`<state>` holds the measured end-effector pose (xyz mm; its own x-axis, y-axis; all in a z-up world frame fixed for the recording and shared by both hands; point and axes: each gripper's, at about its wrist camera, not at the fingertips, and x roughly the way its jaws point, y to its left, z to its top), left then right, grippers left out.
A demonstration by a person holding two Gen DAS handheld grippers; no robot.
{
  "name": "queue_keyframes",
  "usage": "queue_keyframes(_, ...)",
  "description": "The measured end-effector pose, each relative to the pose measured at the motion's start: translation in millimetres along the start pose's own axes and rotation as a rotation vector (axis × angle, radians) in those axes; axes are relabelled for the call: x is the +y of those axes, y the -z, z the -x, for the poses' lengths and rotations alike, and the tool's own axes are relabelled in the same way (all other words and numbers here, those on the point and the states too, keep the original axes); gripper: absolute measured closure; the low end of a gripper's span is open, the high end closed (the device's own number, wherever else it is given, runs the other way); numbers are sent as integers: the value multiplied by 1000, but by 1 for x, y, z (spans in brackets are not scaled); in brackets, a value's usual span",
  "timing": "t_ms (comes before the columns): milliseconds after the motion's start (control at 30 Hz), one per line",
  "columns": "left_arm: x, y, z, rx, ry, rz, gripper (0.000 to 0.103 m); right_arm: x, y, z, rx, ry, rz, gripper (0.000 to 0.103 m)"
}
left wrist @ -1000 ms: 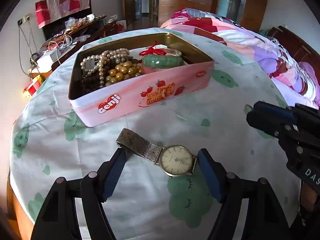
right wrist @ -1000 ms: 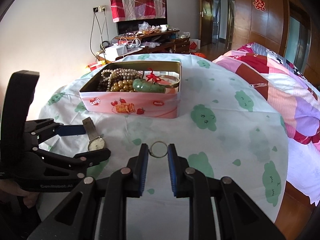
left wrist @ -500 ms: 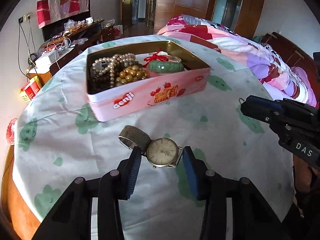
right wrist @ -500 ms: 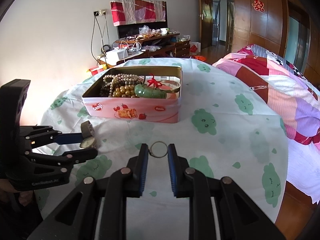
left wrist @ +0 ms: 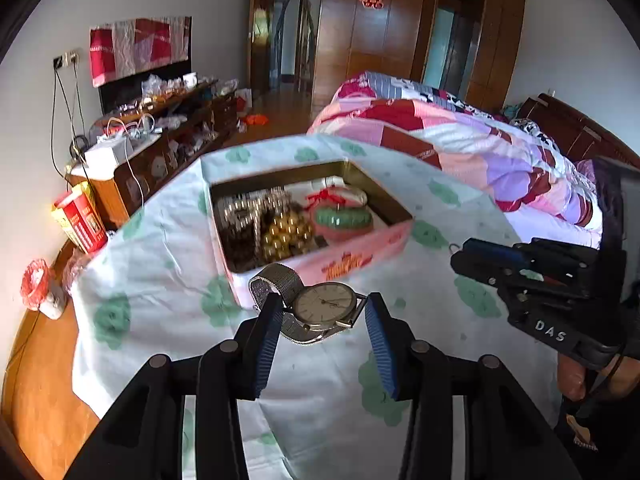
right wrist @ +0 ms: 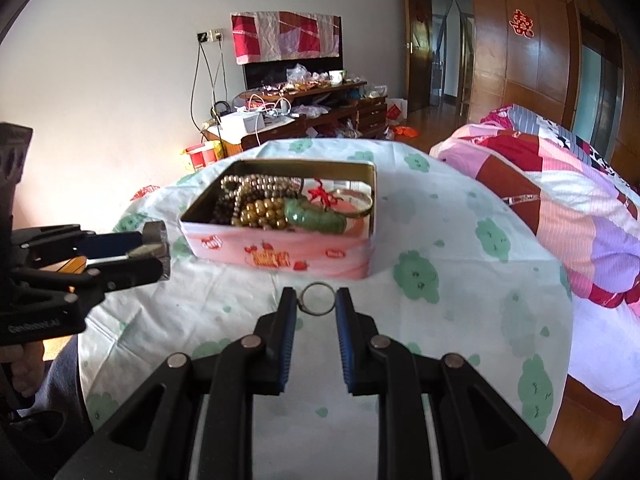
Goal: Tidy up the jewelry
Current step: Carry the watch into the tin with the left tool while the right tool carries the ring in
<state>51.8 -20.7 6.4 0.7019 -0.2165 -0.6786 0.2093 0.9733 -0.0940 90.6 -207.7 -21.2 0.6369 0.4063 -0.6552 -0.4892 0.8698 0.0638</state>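
A pink strawberry-print tin (right wrist: 280,254) is parked mid-counter on the white cloth with green cloud faces (right wrist: 460,280), and it is already stuffed with pearl strands (right wrist: 256,186), gold beads (right wrist: 260,214), a green jade bangle (right wrist: 316,218) and a thin gold bangle (right wrist: 356,204) (a red knotted cord is tangled in there too). A quilted bed (left wrist: 460,136) is seen off to the right, and a cluttered wooden dresser (right wrist: 304,116) against the wall. The tin's near wall is directly ahead of both tools. The silver mesh-strap wristwatch (left wrist: 326,306) is pinched between the left gripper (left wrist: 320,320) fingers, lifted above the cloth just in front of the tin. A thin metal ring (right wrist: 317,299) is clamped at the right gripper (right wrist: 316,304) fingertips, also short of the tin.
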Motion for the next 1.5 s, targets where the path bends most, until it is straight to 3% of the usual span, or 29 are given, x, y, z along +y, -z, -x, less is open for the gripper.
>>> queue_keyframes(433,16,-38,-2,-83,-31,-8,59,-1,-36,0,-54,7,29,81)
queue_keyframes(967,29,-60,-36,-73,-52,-5,59,-8,-74,-32,-64,6,44,81)
queue_keyframes(1500,29,-71,-59,-69,-61,-32,59,-14,-89,-67,-38,9,35,81)
